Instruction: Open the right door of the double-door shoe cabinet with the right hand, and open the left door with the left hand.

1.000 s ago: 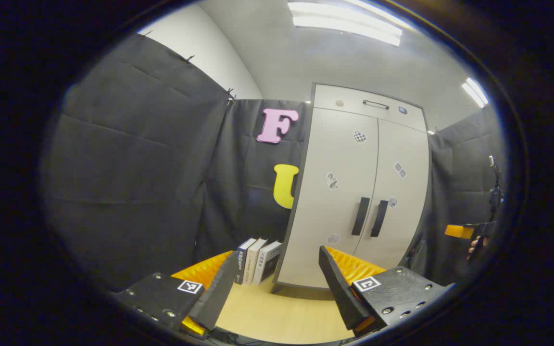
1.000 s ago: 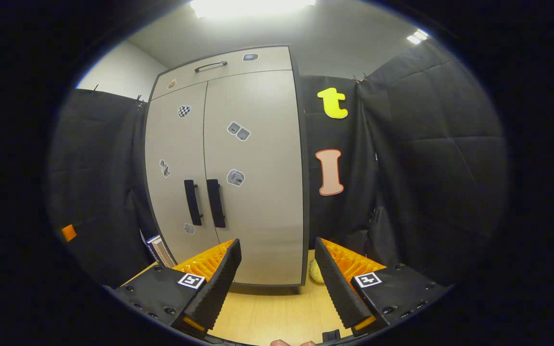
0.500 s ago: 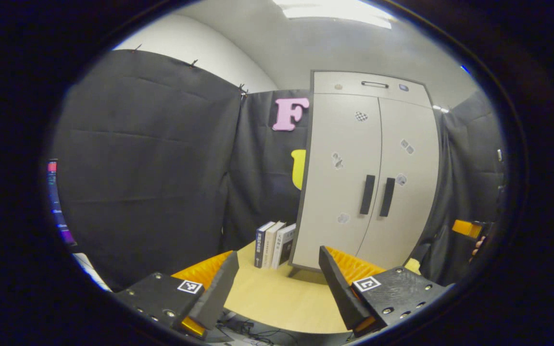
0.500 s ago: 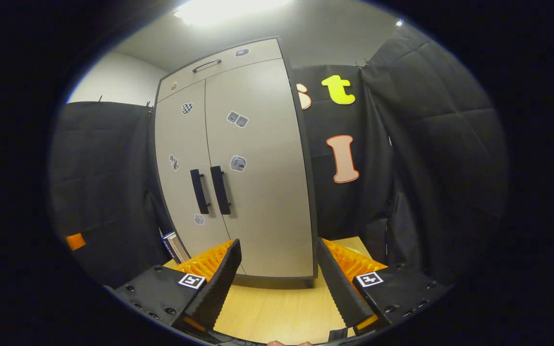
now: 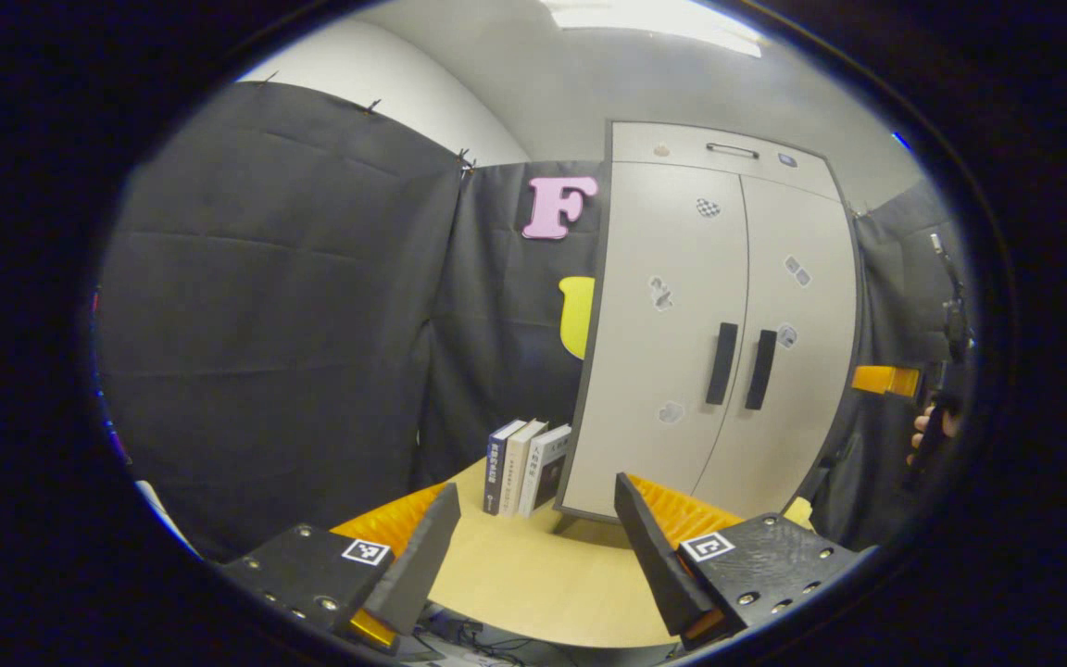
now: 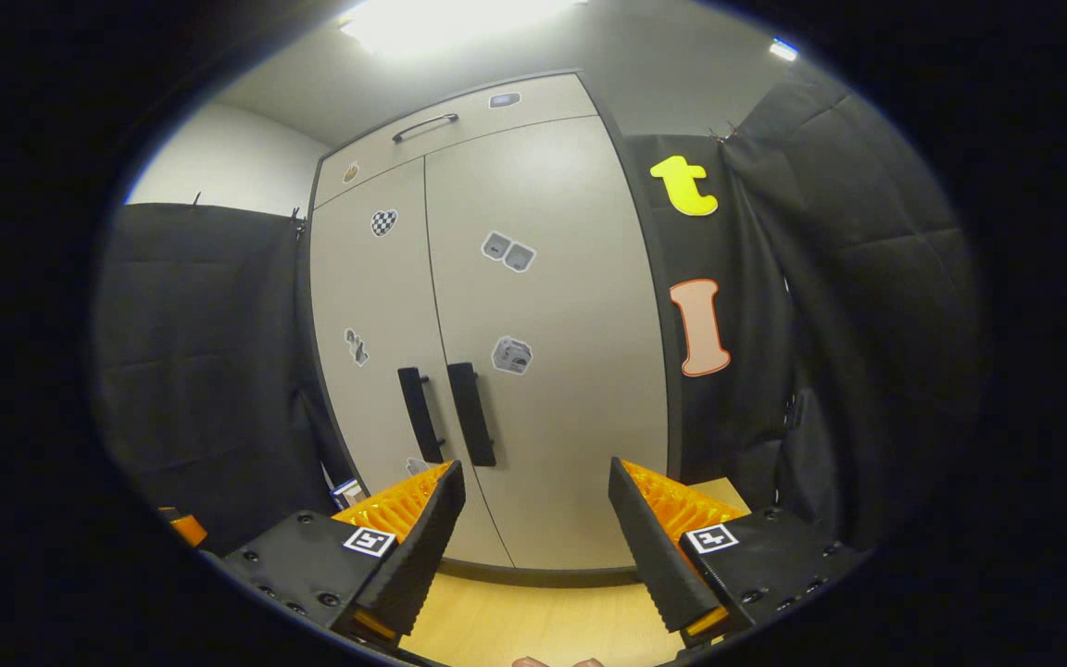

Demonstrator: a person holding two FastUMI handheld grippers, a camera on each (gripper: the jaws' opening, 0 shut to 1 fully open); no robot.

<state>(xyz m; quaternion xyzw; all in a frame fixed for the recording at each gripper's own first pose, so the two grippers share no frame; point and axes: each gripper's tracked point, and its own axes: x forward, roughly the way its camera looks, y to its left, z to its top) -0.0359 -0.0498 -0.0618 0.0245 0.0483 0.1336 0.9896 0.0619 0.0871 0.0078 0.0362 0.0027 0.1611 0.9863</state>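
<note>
Wooden tabletop (image 6: 533, 621) carrying cabinet (image 6: 496, 324), frame centre, doors closed. Right handle (image 6: 471, 414), left handle (image 5: 721, 363) side by side at seam. Right gripper (image 6: 533, 542) gaping, empty, aimed just right of handles, likely lining up. Left gripper (image 5: 533, 547) gaping, empty, well apart, waiting turn. Books (image 5: 524, 463) beside cabinet.

The shoe cabinet (image 5: 709, 324) stands on the desk (image 5: 533, 584) against the booth wall, both doors closed, with the left door handle (image 5: 721, 363) and right door handle (image 5: 760, 369) side by side along the middle seam and a drawer (image 6: 459, 130) across the top. A row of upright books (image 5: 524, 468) stands on the desk just beside the cabinet's left side. In the left gripper view the left hand-held gripper (image 5: 533, 547) sits before the desk's near edge, well apart from the cabinet, with the right hand-held gripper (image 5: 885, 380) off to the cabinet's right; in the right gripper view that gripper's jaws stand apart, near the doors and below the handles.
</note>
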